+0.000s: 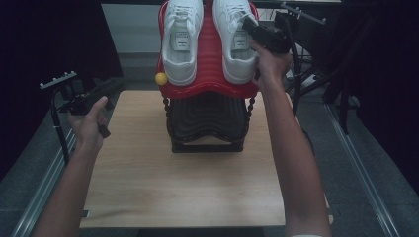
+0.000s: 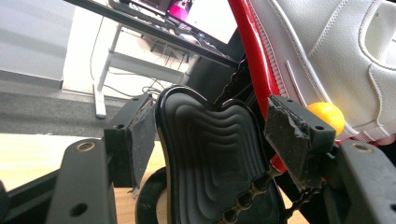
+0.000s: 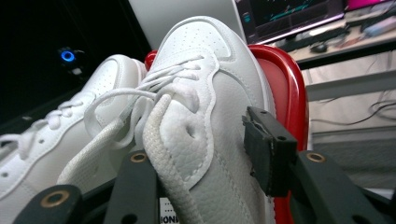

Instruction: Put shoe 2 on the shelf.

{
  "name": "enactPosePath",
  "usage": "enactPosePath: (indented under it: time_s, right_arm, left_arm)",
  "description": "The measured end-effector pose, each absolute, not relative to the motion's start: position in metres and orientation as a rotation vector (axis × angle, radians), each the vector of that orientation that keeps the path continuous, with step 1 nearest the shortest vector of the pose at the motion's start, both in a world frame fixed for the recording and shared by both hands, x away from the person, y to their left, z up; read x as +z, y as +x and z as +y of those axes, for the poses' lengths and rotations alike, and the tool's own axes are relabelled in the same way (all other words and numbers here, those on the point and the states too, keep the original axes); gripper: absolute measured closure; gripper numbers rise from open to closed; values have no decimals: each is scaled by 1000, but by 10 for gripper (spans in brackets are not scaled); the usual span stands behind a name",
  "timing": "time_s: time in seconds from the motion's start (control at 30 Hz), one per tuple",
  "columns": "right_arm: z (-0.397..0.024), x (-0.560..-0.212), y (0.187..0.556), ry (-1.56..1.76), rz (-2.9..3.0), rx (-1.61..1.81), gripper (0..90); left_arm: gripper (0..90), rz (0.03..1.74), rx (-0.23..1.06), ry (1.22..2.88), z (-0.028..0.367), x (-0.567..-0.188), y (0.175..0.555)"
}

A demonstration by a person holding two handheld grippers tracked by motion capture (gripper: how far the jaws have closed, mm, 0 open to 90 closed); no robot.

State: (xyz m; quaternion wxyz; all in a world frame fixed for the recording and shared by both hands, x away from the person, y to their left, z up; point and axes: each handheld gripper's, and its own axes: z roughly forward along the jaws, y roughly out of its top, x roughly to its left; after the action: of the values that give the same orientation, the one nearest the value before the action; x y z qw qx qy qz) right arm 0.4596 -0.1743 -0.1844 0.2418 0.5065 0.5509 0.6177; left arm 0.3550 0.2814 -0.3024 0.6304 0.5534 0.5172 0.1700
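Two white sneakers, the left shoe and the right shoe, lie on a tilted red ribbed tray atop a black stand. My right gripper is at the tongue of the right shoe. Its jaws stand open around the shoe's upper, with a loose white lace lying between them and the pads not pressing. My left gripper hovers off the table's left edge, open and empty, pointing at the stand. A yellow ball sits at the tray's lower left rim.
The wooden table carries the stand at its far middle. Metal rails run along both sides of the table. A tripod-like frame stands at the left. A desk with monitors is behind the shoes.
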Motion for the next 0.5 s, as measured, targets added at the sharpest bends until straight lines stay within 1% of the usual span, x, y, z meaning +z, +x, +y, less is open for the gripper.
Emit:
enactPosePath:
  time_s: [0.13,0.2,0.27,0.37,0.43,0.47,0.5]
  right_arm:
    - [-171,-185,460,1372,1530,1682,463]
    - [-173,-186,463,1366,1563,1698,397]
    - [-177,-188,465,1376,1575,1742,351]
    - [-182,-190,468,1372,1596,1803,318]
    - [-184,-190,470,1358,1620,1819,282]
    - [-185,-190,470,1358,1631,1832,245]
    - [-186,-189,470,1344,1642,1847,241]
  left_arm:
    - [336,1188,388,1264,282,-303,355]
    - [336,1190,387,1264,283,-304,355]
    - [336,1192,388,1264,284,-305,355]
    - [336,1194,387,1266,284,-306,356]
    - [336,1197,388,1264,284,-307,356]
    - [336,1199,387,1263,284,-307,357]
    - [336,1199,386,1264,285,-307,357]
